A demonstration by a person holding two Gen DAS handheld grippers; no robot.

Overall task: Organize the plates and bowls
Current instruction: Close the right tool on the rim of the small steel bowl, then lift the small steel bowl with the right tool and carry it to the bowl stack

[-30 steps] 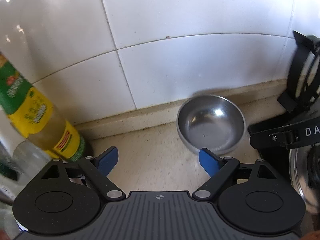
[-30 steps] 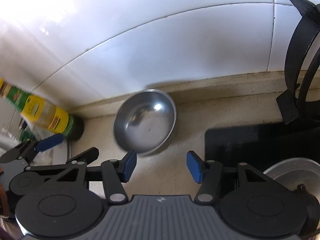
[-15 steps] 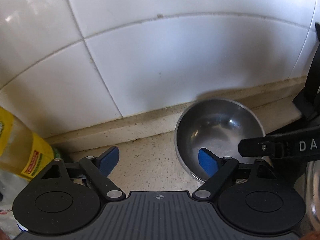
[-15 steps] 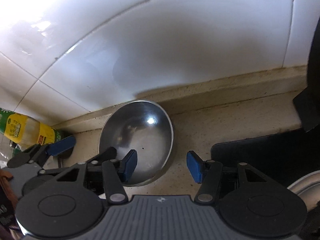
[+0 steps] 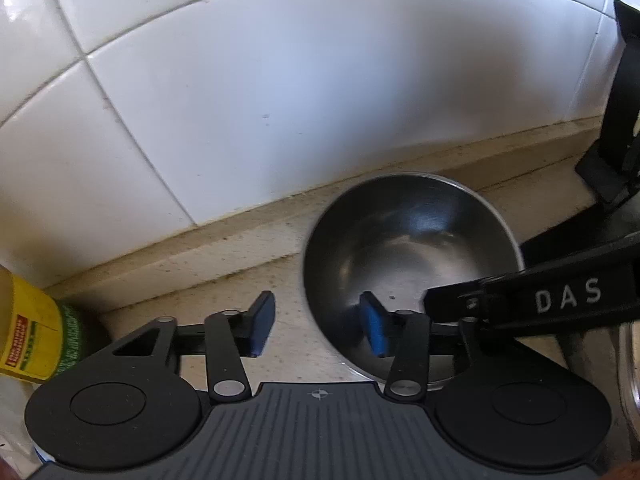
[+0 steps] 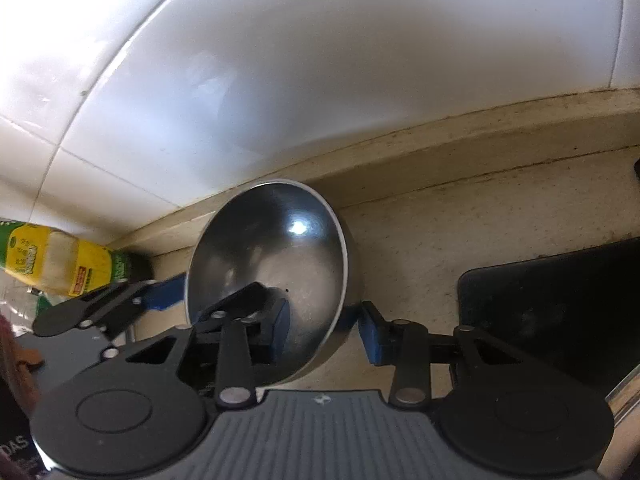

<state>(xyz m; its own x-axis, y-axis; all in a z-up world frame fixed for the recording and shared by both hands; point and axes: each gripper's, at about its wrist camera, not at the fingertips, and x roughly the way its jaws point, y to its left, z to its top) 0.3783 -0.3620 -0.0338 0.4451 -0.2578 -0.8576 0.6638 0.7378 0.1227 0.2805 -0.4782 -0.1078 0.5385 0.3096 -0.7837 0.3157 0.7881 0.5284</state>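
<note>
Right, left wrist view first: the left gripper [image 5: 318, 326] points down at the counter [image 5: 248, 280], just in front of the white tiled wall [image 5: 280, 100]. The steel bowl [image 5: 420, 240] sits on the counter close to the foot of that wall, mouth up. Its near left rim runs between the two blue pads [image 5: 262, 328], one pad outside the wall and one inside. These jaws have just been closing and now stand narrow. A sliver of counter shows between the outer pad and the bowl, so I cannot tell whether the pads actually bite. From the right, a black finger [image 5: 520, 304] lettered DAS reaches in over the bowl's near right rim. A yellow-labelled bottle [image 5: 32, 332] stands off at the left edge, well apart from the bowl.

Now the right wrist view: the right gripper [image 6: 326, 332] straddles the bowl's near right rim. One blue pad is down inside and the other lies against the outer wall. Its jaws have just been closing too, and they are clamped on that rim. At the left the other gripper shows up, its blue pad at the bowl's left rim. The bottle lies beyond it, and a black hob [image 6: 560, 300] lies to the right, apart from the bowl.
</note>
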